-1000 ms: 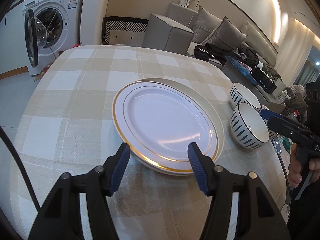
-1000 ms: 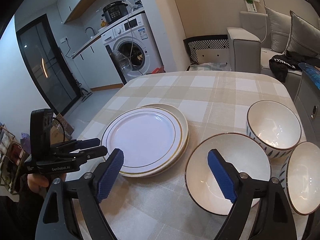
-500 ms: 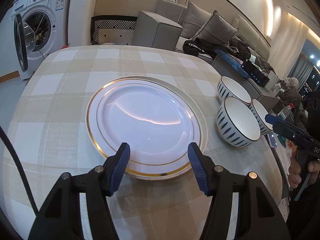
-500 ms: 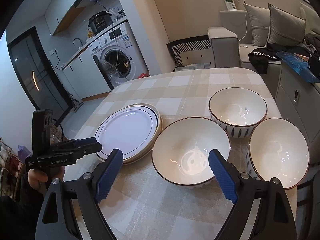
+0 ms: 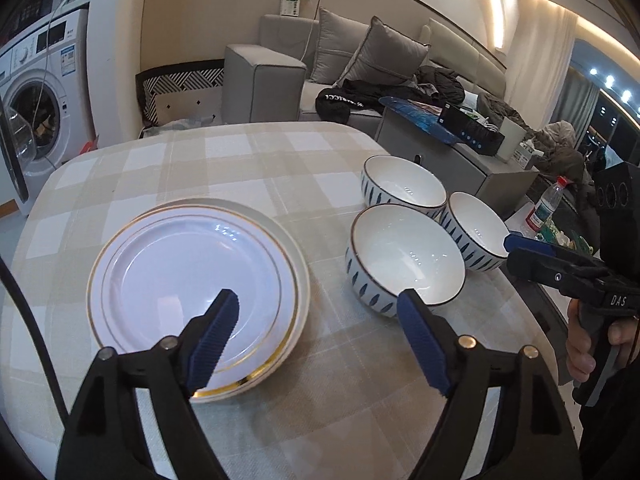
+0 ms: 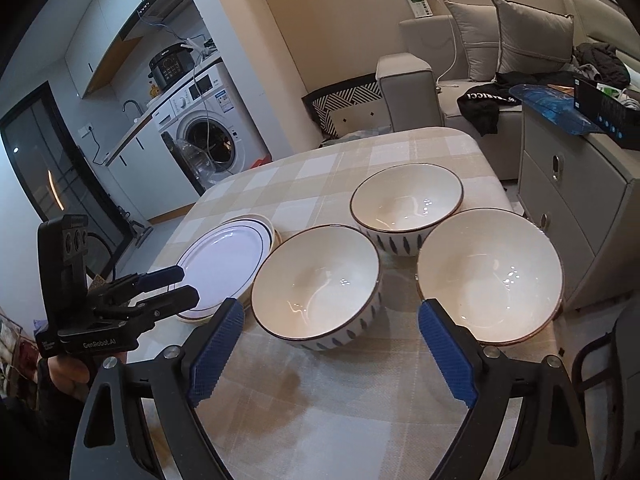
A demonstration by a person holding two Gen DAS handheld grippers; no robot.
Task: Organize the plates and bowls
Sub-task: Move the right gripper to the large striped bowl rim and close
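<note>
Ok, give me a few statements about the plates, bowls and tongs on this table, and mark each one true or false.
1. Three bowls stand on the table. True: the near-left bowl, the far bowl and the near-right bowl.
2. The bowls are nested in one stack. False: each stands separately.
3. The gold-rimmed plate lies on another plate. True.
4. The right tongs grip a bowl. False: open, holding nothing.
5. The left tongs are shut on the plate. False: open, empty.
</note>
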